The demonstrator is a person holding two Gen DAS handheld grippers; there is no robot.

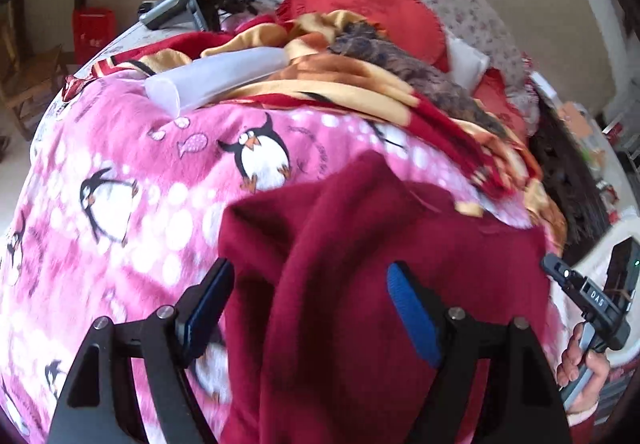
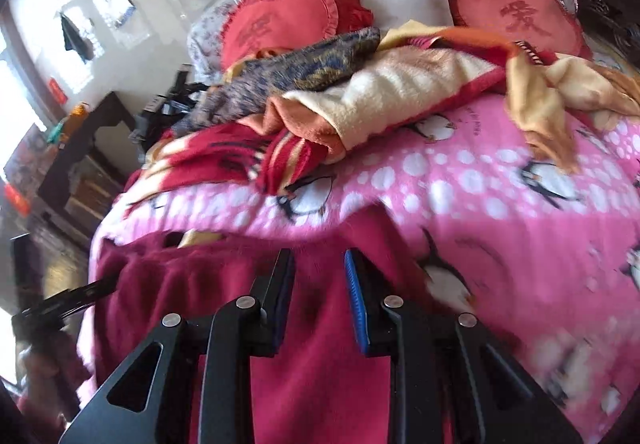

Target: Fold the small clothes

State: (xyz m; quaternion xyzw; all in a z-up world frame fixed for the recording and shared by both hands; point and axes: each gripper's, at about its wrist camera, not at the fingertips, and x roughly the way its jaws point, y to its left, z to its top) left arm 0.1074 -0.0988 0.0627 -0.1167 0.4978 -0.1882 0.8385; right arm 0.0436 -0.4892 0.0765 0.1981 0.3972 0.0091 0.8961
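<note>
Where penguin fleece spreads, fuzzy maroon garment [image 1: 360, 284]

Both wrist cameras look steeply down, close over the maroon garment [image 1: 360, 284] on the pink blanket [image 2: 520, 203].

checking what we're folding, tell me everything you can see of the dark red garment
The dark red garment is a soft, fuzzy knit-looking piece, plain maroon. It lies rumpled on the pink penguin blanket, with a raised ridge of cloth running up its middle to a peak. Its left edge looks folded and straight. It lies below both hand-held grippers: the left hand-held gripper is wide open over it, the right hand-held gripper narrowly open, neither visibly pinching cloth.
</note>
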